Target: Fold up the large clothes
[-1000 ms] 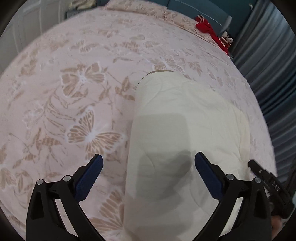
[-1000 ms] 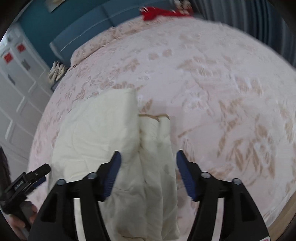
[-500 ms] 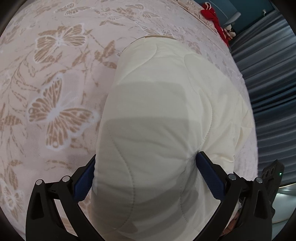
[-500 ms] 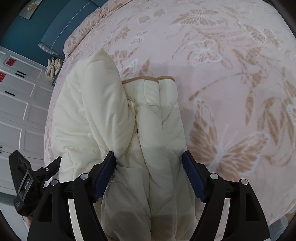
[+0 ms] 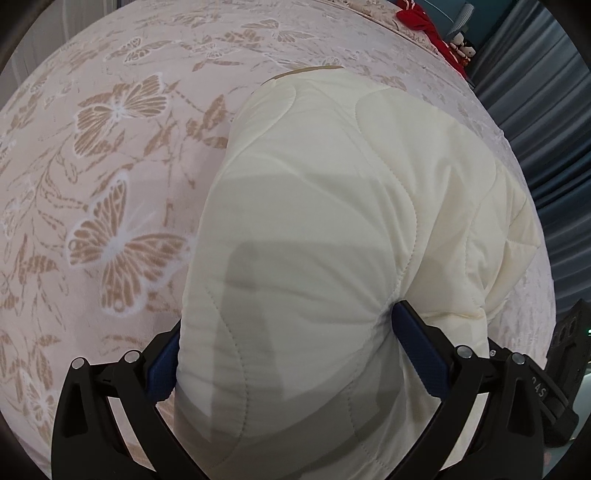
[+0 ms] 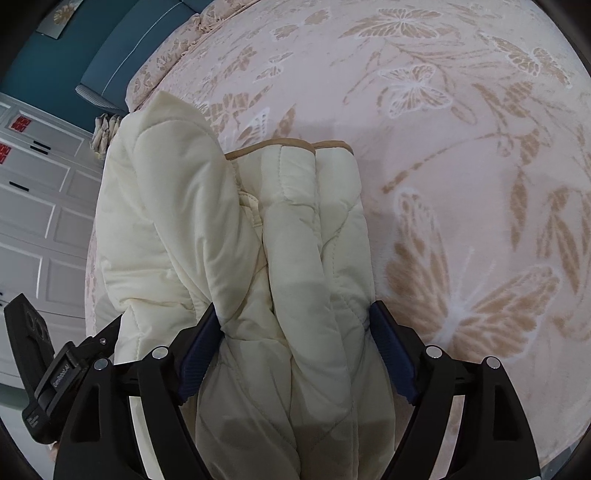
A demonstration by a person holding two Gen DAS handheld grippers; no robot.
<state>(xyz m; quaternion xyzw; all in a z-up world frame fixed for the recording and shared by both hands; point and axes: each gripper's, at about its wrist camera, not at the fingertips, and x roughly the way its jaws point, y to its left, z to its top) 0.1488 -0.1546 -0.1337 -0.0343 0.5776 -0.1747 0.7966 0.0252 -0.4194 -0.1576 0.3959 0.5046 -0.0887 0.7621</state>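
A cream quilted coat (image 5: 332, 184) with a tan-trimmed edge lies folded into a thick bundle on the butterfly-print bedspread (image 5: 110, 184). My left gripper (image 5: 286, 321) points steeply down and straddles the near end of the bundle, jaws wide. The padding bulges between the blue pads (image 5: 413, 343) and touches them. In the right wrist view the coat (image 6: 295, 221) shows as several padded folds side by side. My right gripper (image 6: 295, 314) straddles those folds; its jaws are opening, with the coat between them.
The bedspread (image 6: 461, 147) stretches far around the coat. A red item (image 5: 421, 18) lies at the bed's far edge by grey-blue curtains (image 5: 546, 110). White cabinet doors (image 6: 33, 206) and a blue headboard (image 6: 122, 48) stand beyond. Each tool's black body (image 6: 48, 369) shows beside the other.
Both grippers came down from above the coat until their jaws stand around it. The right jaws widened. The coat fills far more of each view.
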